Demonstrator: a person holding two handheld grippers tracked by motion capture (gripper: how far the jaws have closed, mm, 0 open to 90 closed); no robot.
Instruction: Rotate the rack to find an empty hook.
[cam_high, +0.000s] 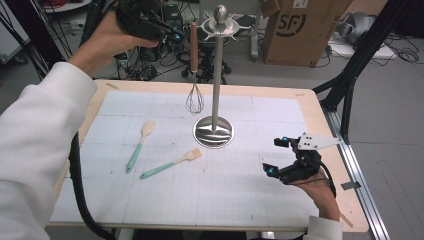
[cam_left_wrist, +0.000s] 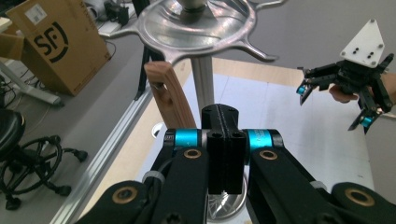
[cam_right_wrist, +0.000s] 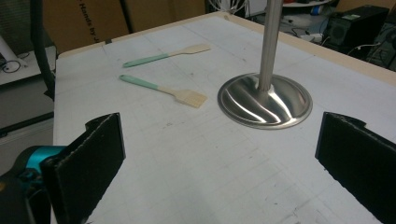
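The whisk (cam_high: 194, 75) hangs upright beside the pole of the utensil stand (cam_high: 215, 75). Its wooden handle reaches up to the spoked crown, and its wire head is clear of the table (cam_high: 310, 115). In the left gripper view the handle's top sits just under one spoke. Whether its loop is fully seated on that spoke cannot be told.

Your left gripper (cam_high: 172, 35) is raised at the handle's top. Its jaws are pressed together with nothing between them, and the handle lies just beyond and to one side of them. Treat the whisk as placed, pending that check.

Two utensils lie flat on the table to the left of the stand's base, not yet hung:
- the teal-handled spoon (cam_high: 140, 145);
- the teal-handled spatula (cam_high: 172, 163), near the spoon but apart from it.

Your right gripper (cam_high: 276, 156) rests low at the table's right, its jaws spread wide and holding nothing.

By this reading, one of three items is done.

The stand is the only holder in use, and it carries the whisk alone. The contents of the cardboard box (cam_high: 300, 30) behind the table cannot be seen.
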